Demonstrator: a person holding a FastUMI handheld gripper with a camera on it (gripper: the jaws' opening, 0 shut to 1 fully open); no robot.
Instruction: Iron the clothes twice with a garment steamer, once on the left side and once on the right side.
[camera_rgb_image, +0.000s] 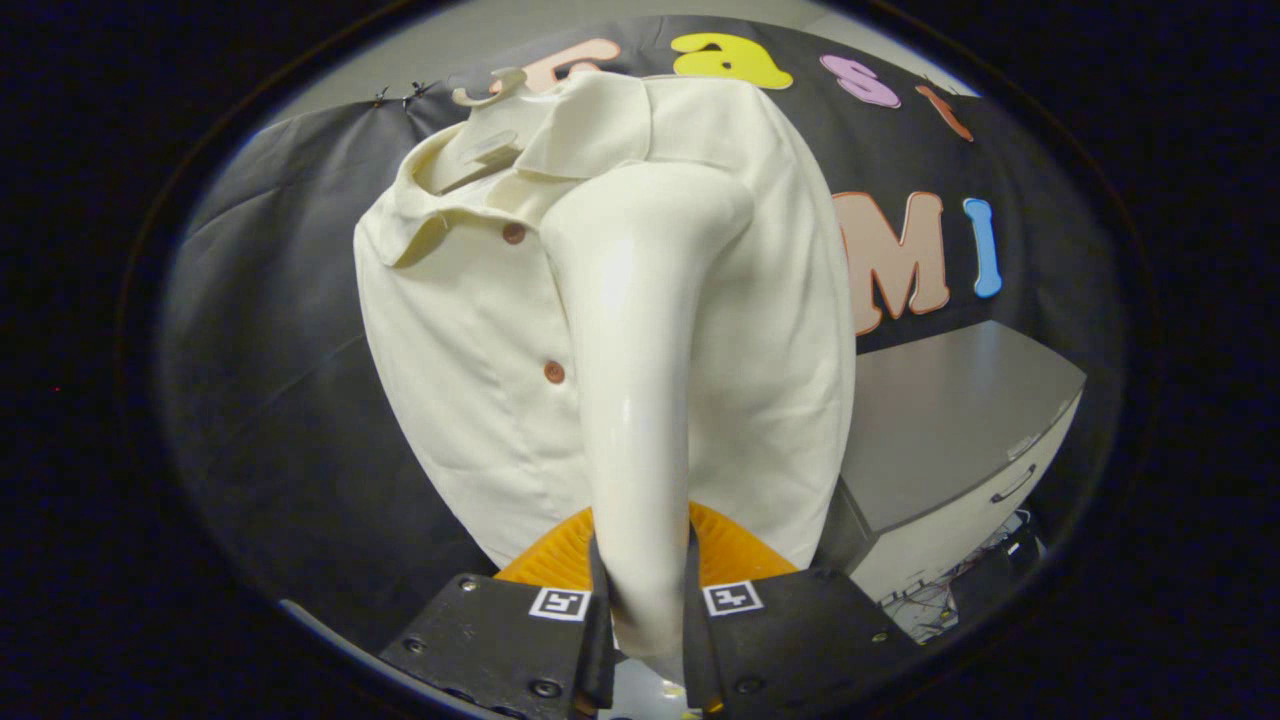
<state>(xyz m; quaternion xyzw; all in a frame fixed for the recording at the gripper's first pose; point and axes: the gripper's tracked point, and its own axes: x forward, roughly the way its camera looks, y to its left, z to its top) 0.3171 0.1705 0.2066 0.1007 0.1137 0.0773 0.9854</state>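
Gripper view: our hand-held gripper (645, 610) clamps the cream plastic garment steamer (635, 400), its head against the cream button-up shirt (470, 370) near the collar. Lingering there, we risk scorching the fabric.

Blocky gripper (645, 610) jaws with square coded marker tags on top, visible screw heads.

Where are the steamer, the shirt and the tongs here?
steamer (635, 400): gripper view, middle of its handle, gripped between the tongs.
shirt (460, 340): gripper view, front panel beside the buttons.
tongs (645, 610): gripper view, midway between the fingertips.
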